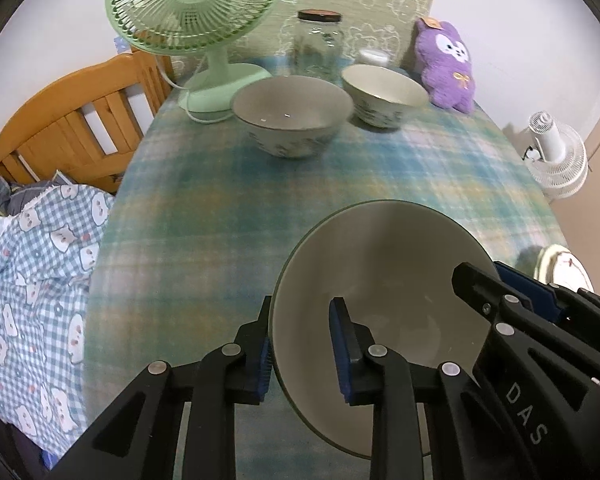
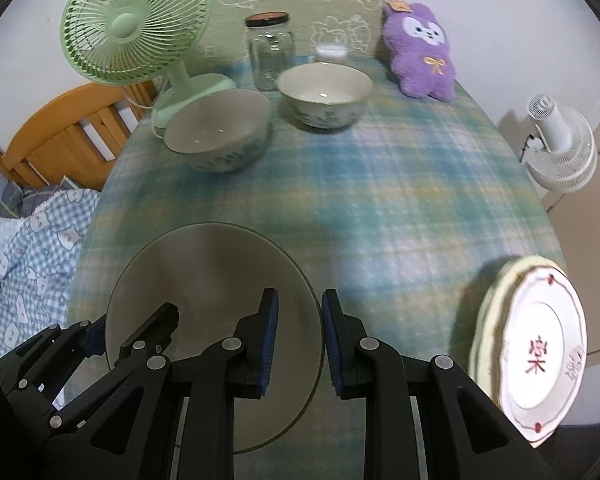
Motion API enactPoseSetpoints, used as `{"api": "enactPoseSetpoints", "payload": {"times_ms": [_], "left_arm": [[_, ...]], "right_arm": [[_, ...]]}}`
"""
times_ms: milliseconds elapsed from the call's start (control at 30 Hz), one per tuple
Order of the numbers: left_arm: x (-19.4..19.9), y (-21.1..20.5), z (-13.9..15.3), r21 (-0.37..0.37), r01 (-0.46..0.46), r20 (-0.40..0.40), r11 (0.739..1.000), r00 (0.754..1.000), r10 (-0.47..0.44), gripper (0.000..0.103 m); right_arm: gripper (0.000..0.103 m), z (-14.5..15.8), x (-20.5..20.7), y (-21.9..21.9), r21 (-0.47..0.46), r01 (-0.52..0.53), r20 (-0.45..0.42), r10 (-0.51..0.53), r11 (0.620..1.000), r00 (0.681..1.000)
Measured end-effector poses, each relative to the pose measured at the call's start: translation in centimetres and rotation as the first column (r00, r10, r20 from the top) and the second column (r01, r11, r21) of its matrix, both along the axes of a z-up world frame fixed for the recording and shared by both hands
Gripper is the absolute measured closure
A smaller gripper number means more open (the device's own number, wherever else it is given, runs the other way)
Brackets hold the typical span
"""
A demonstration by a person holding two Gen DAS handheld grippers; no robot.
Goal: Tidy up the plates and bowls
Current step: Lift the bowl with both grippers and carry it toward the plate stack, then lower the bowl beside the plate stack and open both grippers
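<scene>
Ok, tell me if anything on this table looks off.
The stack of plates overhangs the table's right edge and could slip off. Otherwise the two bowls sit upright, unspilled.

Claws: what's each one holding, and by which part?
Both hold one grey bowl by its rim: left claw clamps its own side, right claw the opposite side, each with one finger inside, one outside.

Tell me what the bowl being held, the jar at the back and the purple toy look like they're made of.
Held bowl: likely glazed ceramic, smooth pale inside with a dark rim line. Jar: clear glass, see-through with highlights; its dark lid could be metal or plastic. Purple toy: plush fabric, fuzzy surface.
</scene>
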State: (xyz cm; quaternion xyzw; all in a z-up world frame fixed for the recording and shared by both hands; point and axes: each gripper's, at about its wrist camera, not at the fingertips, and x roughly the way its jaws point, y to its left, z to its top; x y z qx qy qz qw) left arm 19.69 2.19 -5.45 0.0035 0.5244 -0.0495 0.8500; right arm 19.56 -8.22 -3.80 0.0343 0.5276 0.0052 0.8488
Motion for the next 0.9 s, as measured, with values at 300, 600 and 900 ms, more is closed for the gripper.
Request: {"api": "enactPoseSetpoints", "payload": {"times_ms": [300, 600, 900], "left_arm": [[-2.5, -3.8, -0.6, -0.006, 0.002, 0.004, 1.0, 1.0, -0.002, 0.079], [-4.0, -6.7, -1.6, -0.01, -0.012, -0.004, 1.0, 1.0, 0.012, 0.079], [-4.5, -8.4, -2.4, 0.021, -0.009, 0.007, 1.0, 1.0, 0.009, 0.079]], "right_arm": [[0.077, -0.6, -2.4, -4.1, -0.012, 0.002, 0.0, -0.002, 1.0, 1.0], [0.077, -1.7, -3.8, -6.9, -0.014, 0.002, -0.012, -0.003, 1.0, 1.0], [0.077, -2.8, -4.4, -8.4, -0.006, -0.003, -0.019, 0.003, 1.0, 1.0]]}}
